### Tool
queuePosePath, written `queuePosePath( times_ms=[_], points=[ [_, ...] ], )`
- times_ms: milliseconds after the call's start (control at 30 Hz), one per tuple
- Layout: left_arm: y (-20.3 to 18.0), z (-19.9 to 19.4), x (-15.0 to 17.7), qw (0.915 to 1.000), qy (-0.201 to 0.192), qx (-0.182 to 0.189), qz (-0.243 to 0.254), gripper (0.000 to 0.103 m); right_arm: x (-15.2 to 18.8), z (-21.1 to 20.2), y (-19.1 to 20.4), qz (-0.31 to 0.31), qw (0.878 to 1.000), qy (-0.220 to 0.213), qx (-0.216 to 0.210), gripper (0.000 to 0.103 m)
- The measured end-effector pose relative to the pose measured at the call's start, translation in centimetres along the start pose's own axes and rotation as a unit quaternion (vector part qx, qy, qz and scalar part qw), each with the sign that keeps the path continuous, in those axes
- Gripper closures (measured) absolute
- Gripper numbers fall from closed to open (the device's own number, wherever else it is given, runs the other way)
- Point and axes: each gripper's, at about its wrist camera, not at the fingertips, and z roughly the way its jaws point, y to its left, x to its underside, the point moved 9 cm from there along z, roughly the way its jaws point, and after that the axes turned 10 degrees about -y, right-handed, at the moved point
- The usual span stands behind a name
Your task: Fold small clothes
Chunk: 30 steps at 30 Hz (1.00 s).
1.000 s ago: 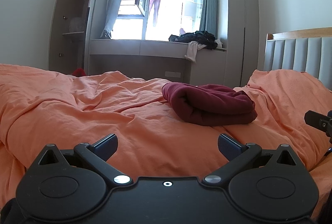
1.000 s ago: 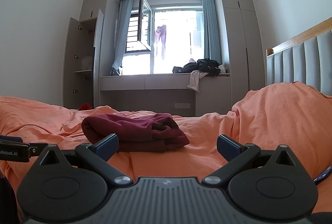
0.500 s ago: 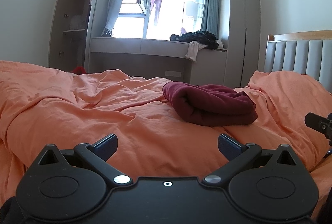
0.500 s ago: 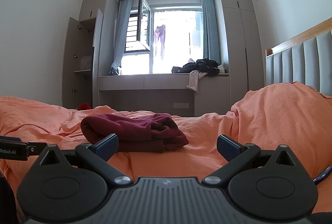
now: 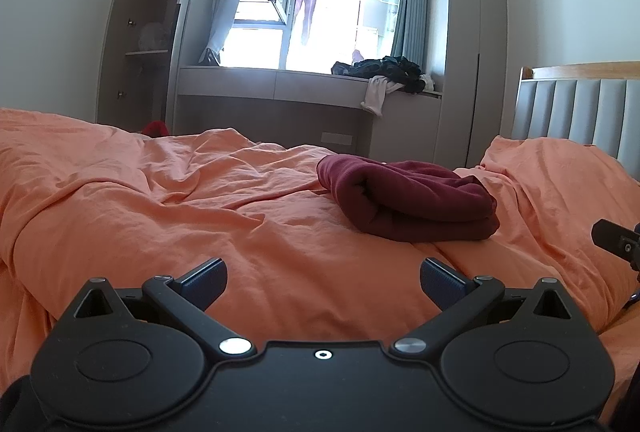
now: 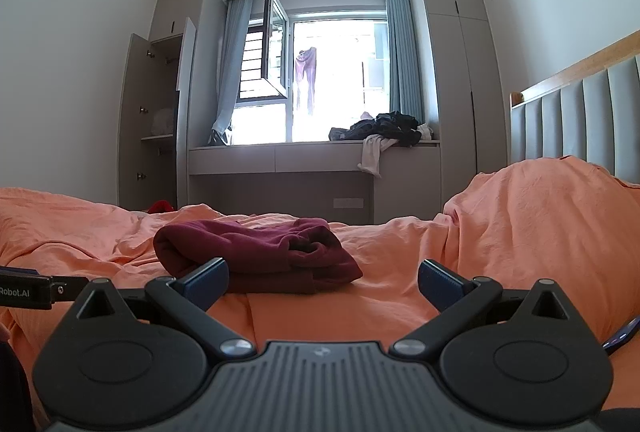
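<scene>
Dark red folded cloth (image 5: 412, 202) lies on the orange bed cover (image 5: 160, 200), far from both claws. Left claw (image 5: 323, 279) and right claw (image 6: 323, 279) are spread wide, holding nothing.

This is a bedroom in a home. There is a bed with an orange duvet (image 5: 200, 216) and a padded headboard (image 6: 580, 120), tall wardrobes (image 6: 456, 72) on both sides of a window (image 6: 332, 80) with blue curtains (image 6: 404, 56), and a heap of clothes (image 6: 384, 130) on the low cabinet under the window.
</scene>
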Motion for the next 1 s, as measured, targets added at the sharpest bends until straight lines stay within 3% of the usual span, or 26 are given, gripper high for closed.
queuePosePath(
  times_ms=[533,1000],
  points=[
    [0.15,-0.09,-0.2,0.9995,-0.003,-0.025,0.018,0.0,0.09,-0.03,0.07,-0.003,1.0,0.001,-0.001,0.0],
    [0.14,-0.38,-0.21,0.9993,-0.006,-0.025,0.027,0.0,0.14,0.03,0.09,-0.005,1.0,0.002,-0.001,0.0]
  ],
)
